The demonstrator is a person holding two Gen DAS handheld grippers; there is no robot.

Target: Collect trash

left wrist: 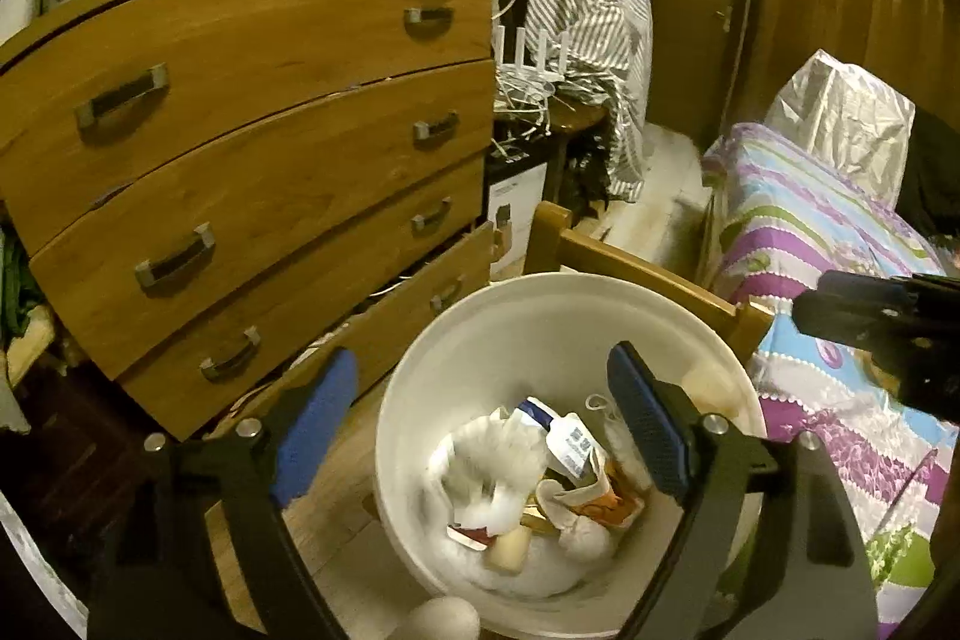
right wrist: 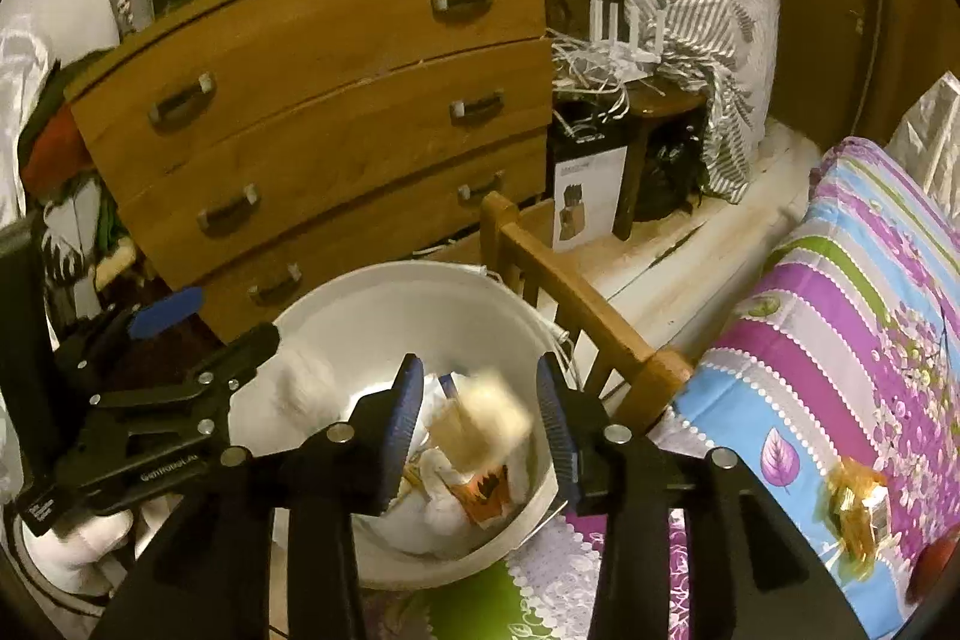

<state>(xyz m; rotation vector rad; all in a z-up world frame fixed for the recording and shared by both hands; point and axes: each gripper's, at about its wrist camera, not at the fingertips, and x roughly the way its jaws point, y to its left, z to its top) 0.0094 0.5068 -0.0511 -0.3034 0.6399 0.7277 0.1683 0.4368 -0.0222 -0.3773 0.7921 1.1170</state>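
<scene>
**Both loads let go over the bin; one wrapper waits on the bed**

Nearest us, our left gripper (left wrist: pixel 480 424) hangs directly over the white bin (left wrist: pixel 456 340), its blue fingers (left wrist: pixel 645 430) spread wide with nothing between them; a blurred white wad (left wrist: pixel 486 472) sits below them on the heap of tissue and packets in the bin. Our right gripper (right wrist: pixel 477 421) hangs over the same bin from the bed side, fingers partly parted. A blurred pale scrap (right wrist: pixel 489 409) shows between the pads without touching either, so we judge it to be dropping free.

Just right of the bin runs the wooden bed rail (right wrist: pixel 570 298), then the striped bedspread (right wrist: pixel 840 292). On it, to the right of our right gripper, lies a crumpled golden wrapper (right wrist: pixel 855 517). We judge that the next piece to collect: it lies right of the right fingers, well apart from the left gripper, so the right hand is nearer. Its long axis is unclear.

Farther off stands the chest of drawers (left wrist: pixel 270 130).
</scene>
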